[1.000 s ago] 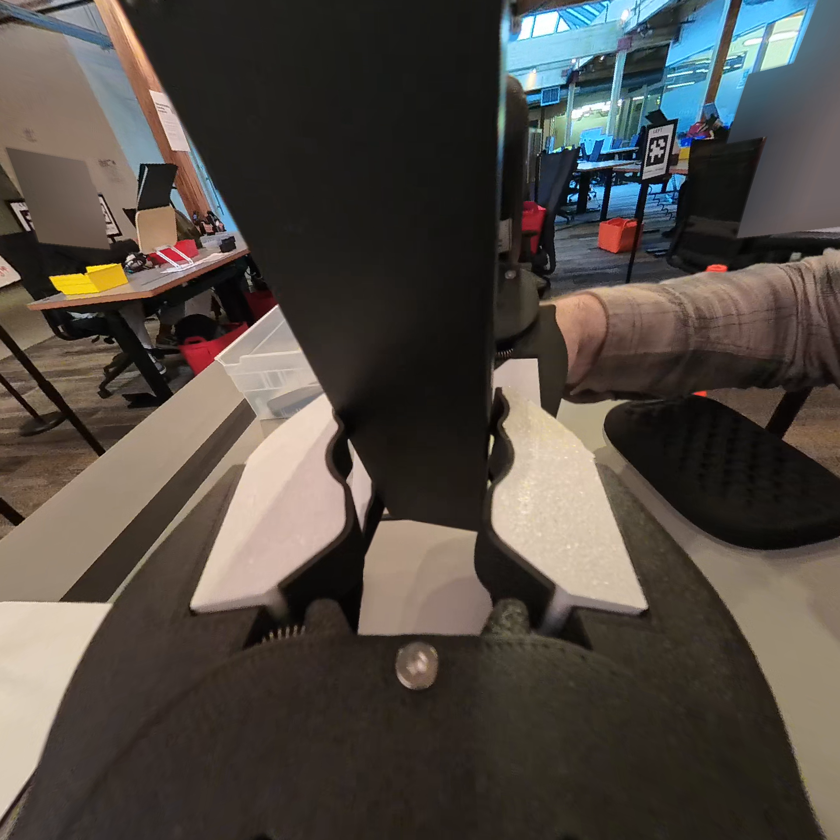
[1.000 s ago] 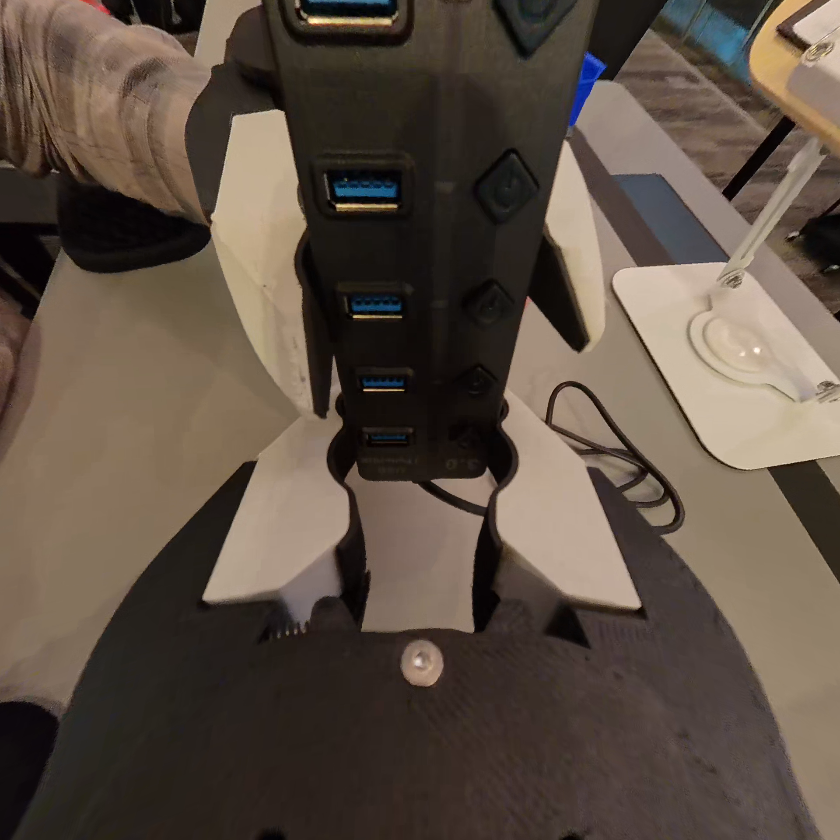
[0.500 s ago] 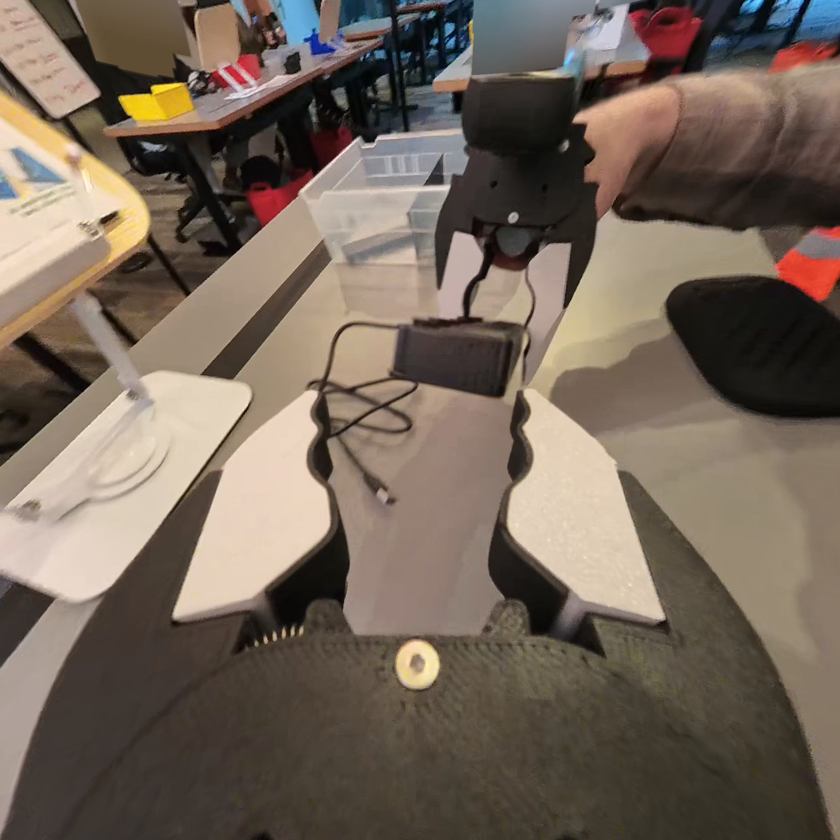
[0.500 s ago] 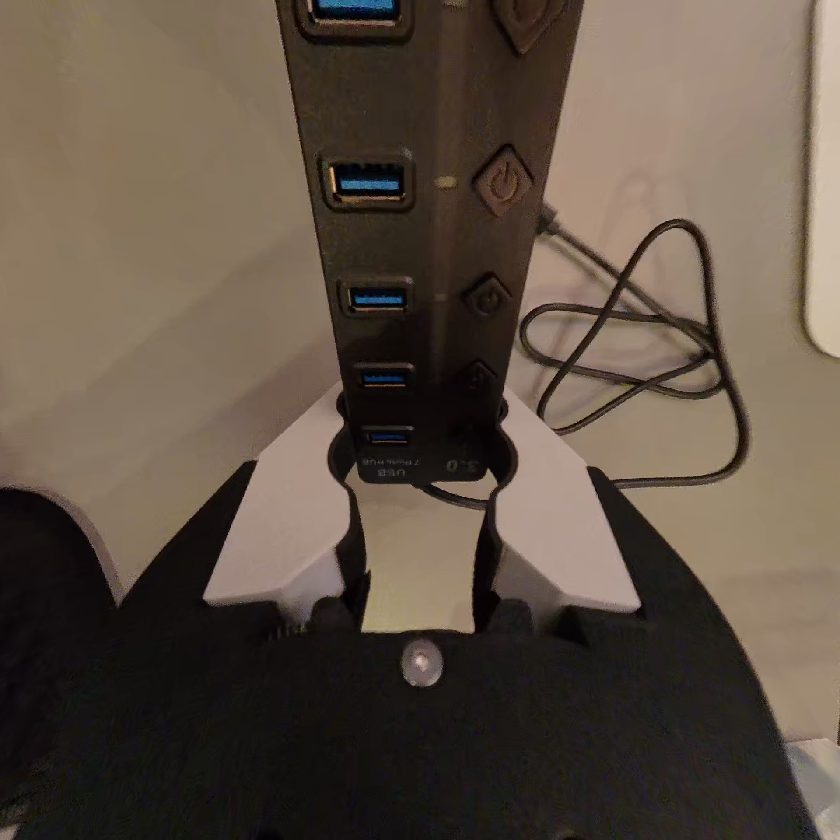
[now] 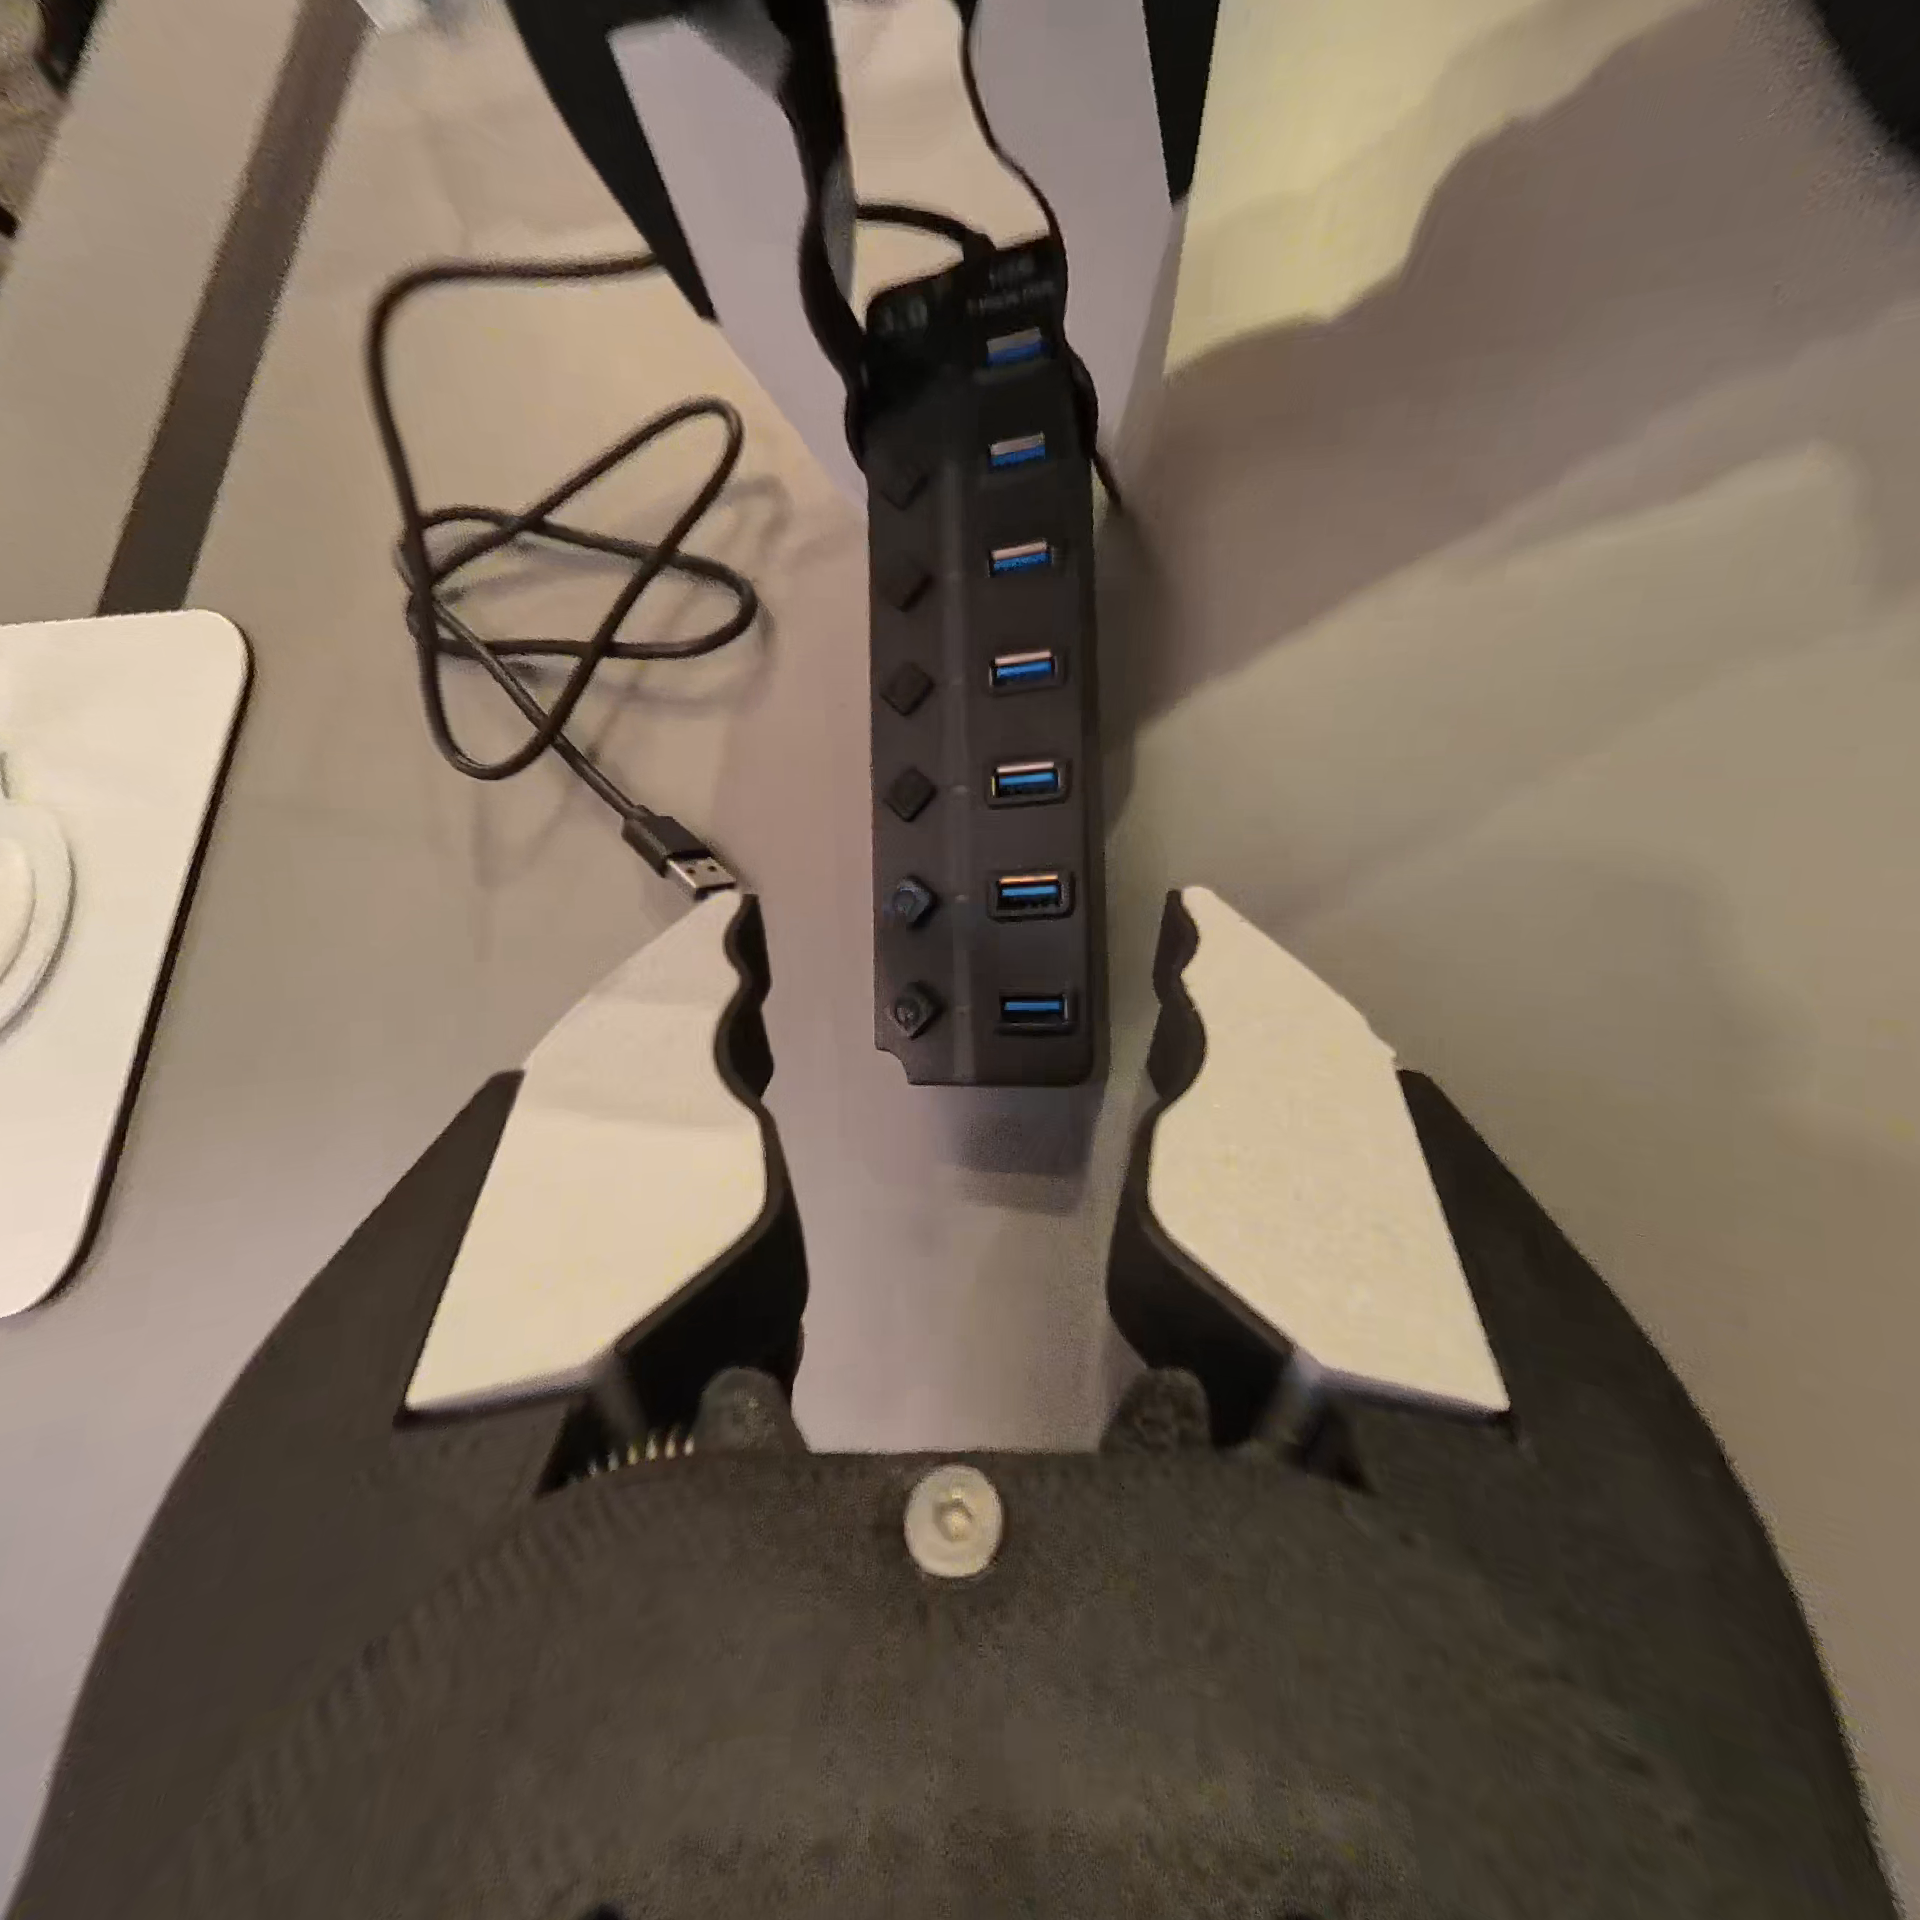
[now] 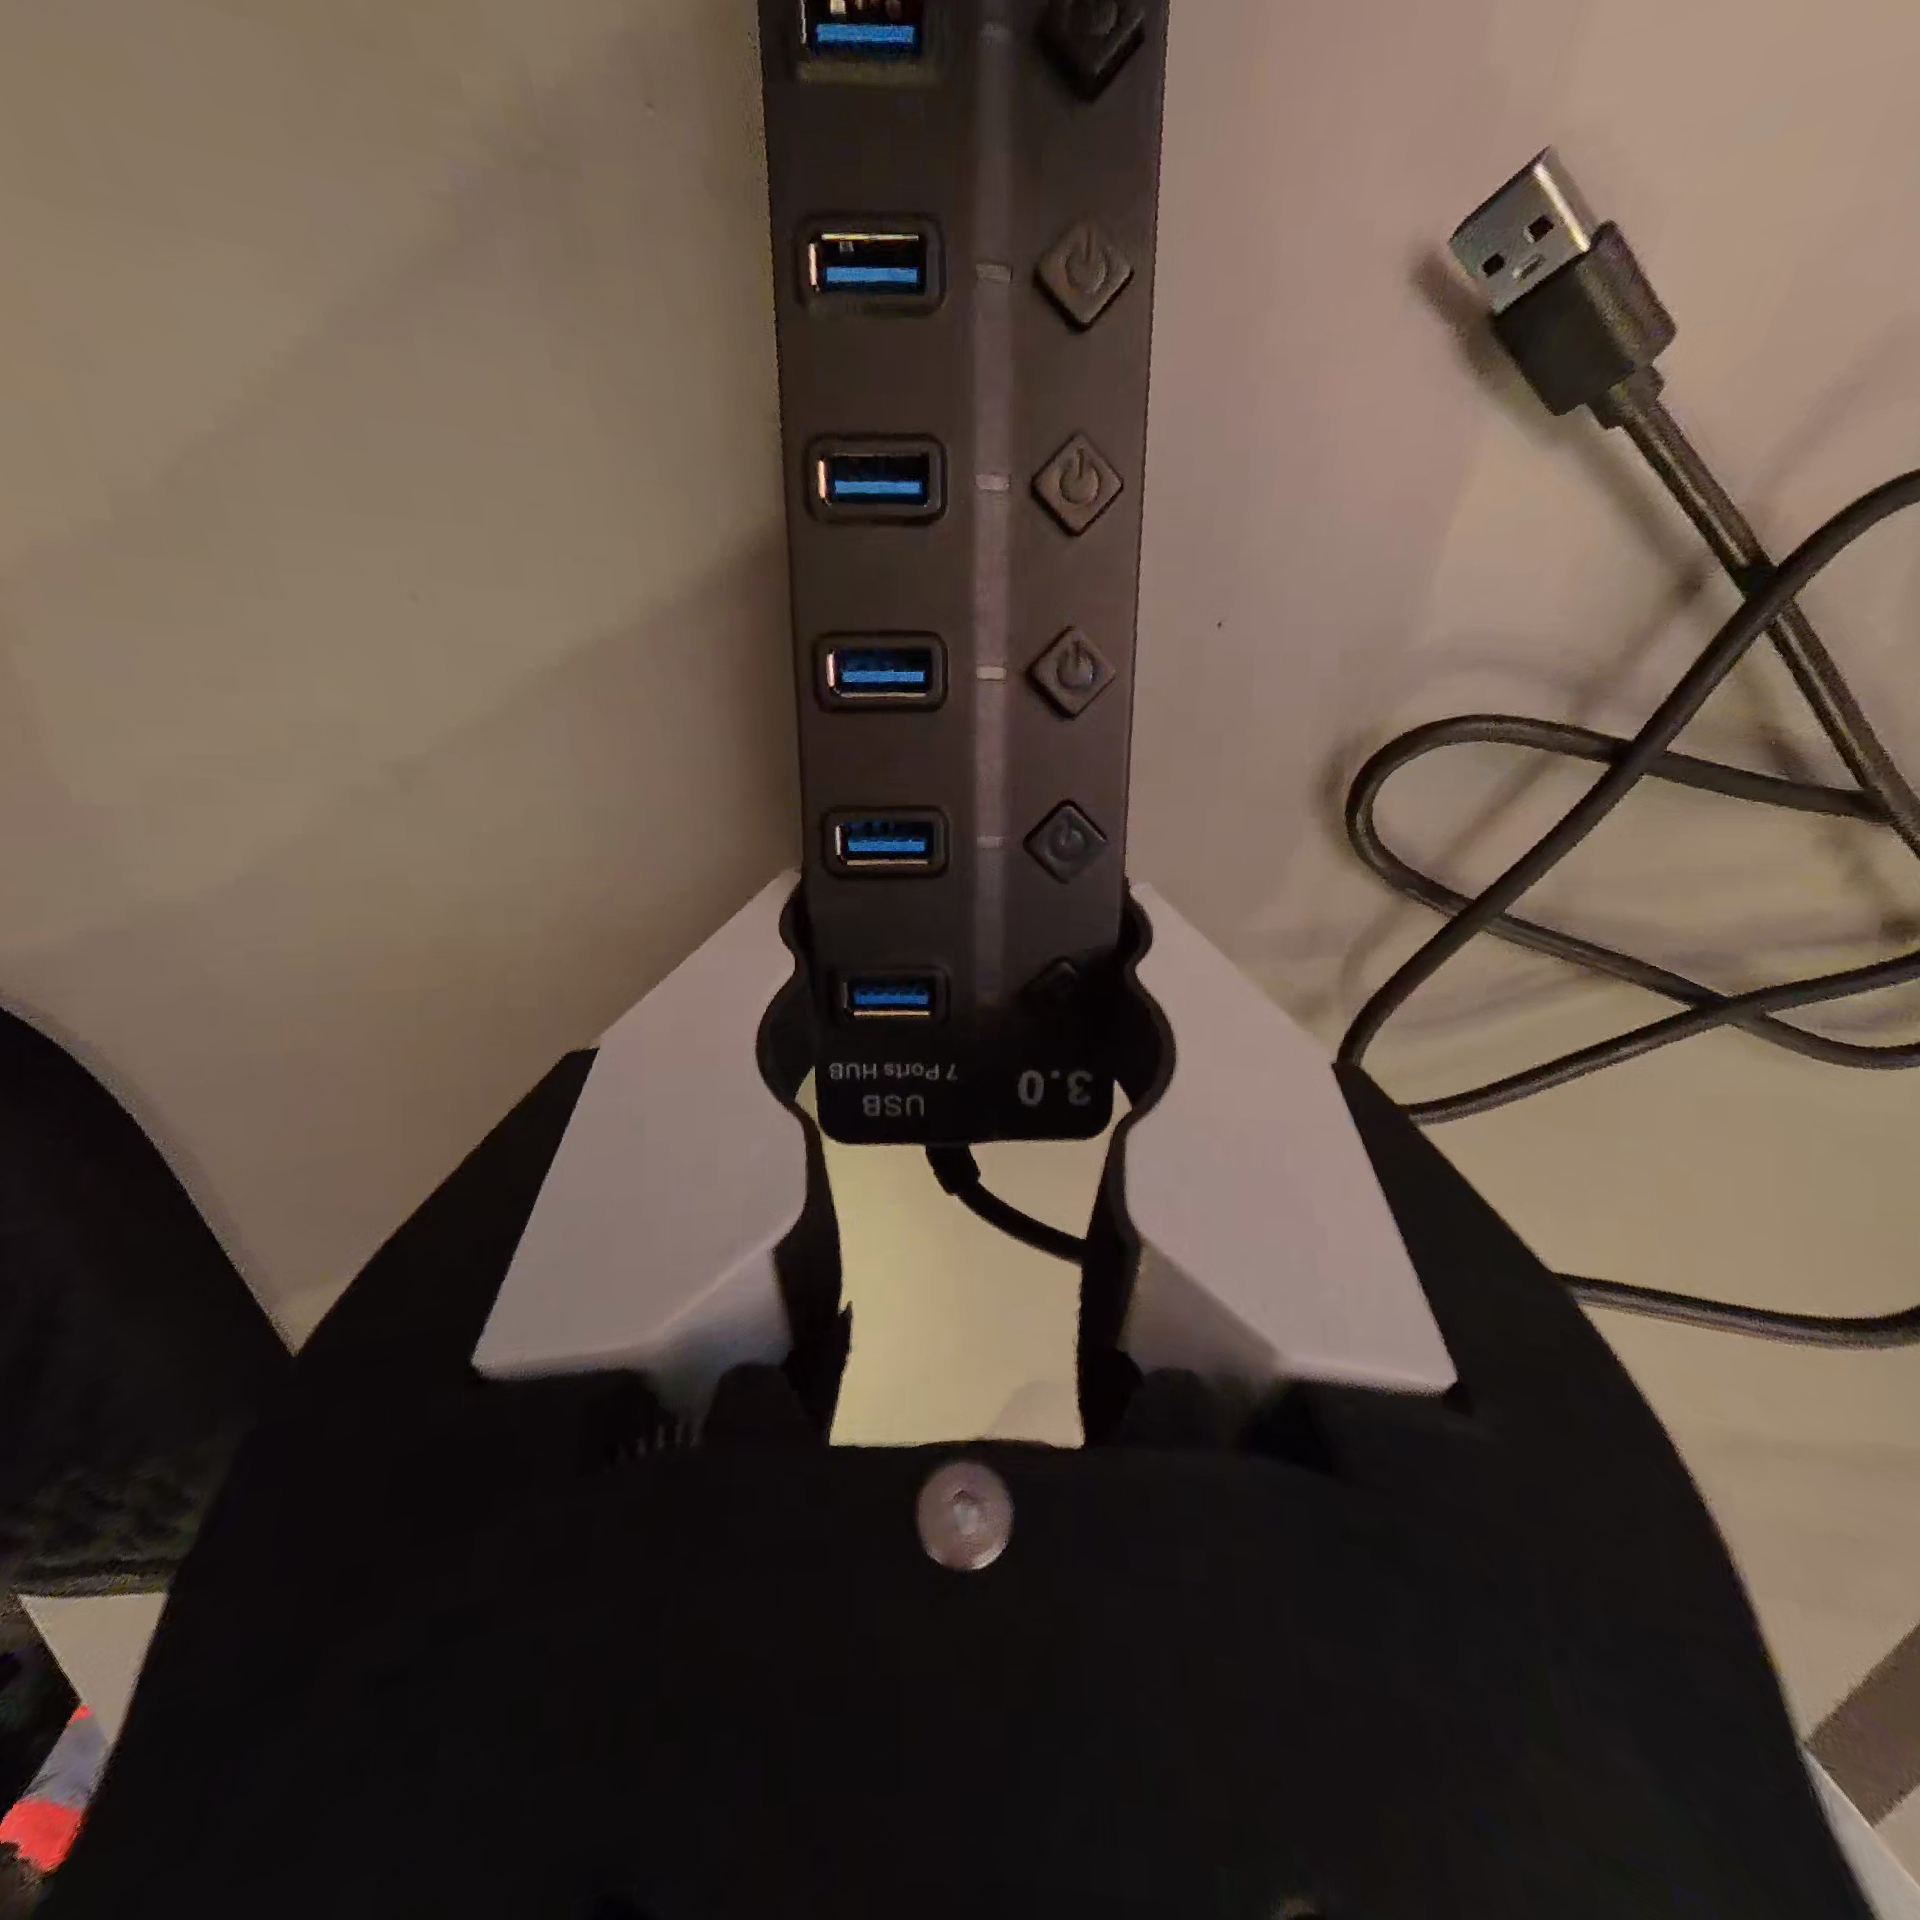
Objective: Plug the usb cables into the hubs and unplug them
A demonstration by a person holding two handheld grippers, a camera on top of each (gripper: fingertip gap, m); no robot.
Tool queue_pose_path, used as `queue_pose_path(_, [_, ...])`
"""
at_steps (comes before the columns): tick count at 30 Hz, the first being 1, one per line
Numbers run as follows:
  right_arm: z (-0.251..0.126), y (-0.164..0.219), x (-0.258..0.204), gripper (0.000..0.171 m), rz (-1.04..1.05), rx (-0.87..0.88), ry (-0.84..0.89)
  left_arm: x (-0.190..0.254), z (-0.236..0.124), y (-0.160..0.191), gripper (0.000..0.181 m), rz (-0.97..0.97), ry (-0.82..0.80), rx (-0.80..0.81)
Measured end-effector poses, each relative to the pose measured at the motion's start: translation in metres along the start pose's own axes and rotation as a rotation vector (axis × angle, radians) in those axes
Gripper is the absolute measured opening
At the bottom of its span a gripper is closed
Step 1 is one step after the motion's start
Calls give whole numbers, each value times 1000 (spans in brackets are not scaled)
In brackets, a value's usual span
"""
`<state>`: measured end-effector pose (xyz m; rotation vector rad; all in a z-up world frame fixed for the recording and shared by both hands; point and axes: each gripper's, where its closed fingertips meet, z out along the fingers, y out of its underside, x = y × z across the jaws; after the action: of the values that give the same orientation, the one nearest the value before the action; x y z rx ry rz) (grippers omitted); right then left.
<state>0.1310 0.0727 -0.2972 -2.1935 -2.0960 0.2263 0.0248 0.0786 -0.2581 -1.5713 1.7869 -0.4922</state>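
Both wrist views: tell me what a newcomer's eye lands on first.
First, the long black USB hub with its row of blue ports, running up the middle of both views, its cable end clamped in the right tongs. Next, the loose USB plug on the grey table, left of the open left tongs.

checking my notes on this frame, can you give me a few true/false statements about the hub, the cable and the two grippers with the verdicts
1. The right gripper is shut on the black usb hub at its cable end. True.
2. The left gripper is clamped on the hub's free end. False: it is open, and the hub's end lies between its fingers untouched.
3. The usb plug sits in one of the hub's ports. False: it lies loose on the table, beside the hub.
4. All blue ports in view are empty. True.
5. The cable lies stretched out straight. False: it lies in loose loops.
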Motion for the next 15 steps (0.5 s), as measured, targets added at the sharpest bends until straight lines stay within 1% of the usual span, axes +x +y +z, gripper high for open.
queue_pose_path(3, [1,-2,0,52,-13,-1,8,3,16,11,65,44,0,-85])
queue_pose_path(6, [1,-3,-1,52,-23,10,28,7,26,16,53,53,25,-123])
queue_pose_path(8, [0,-5,-3,52,-26,29,42,9,30,15,52,33,34,-116])
queue_pose_path(11, [-7,-4,-6,62,-28,59,71,8,30,15,51,21,38,-118])
queue_pose_path(13, [-13,-6,-9,64,-20,95,83,8,31,15,51,20,40,-120])
queue_pose_path(14, [-16,-7,-9,61,-26,115,97,8,31,14,51,19,40,-120])
queue_pose_path(15, [-18,-11,-11,47,-30,145,106,8,31,14,51,22,39,-120])
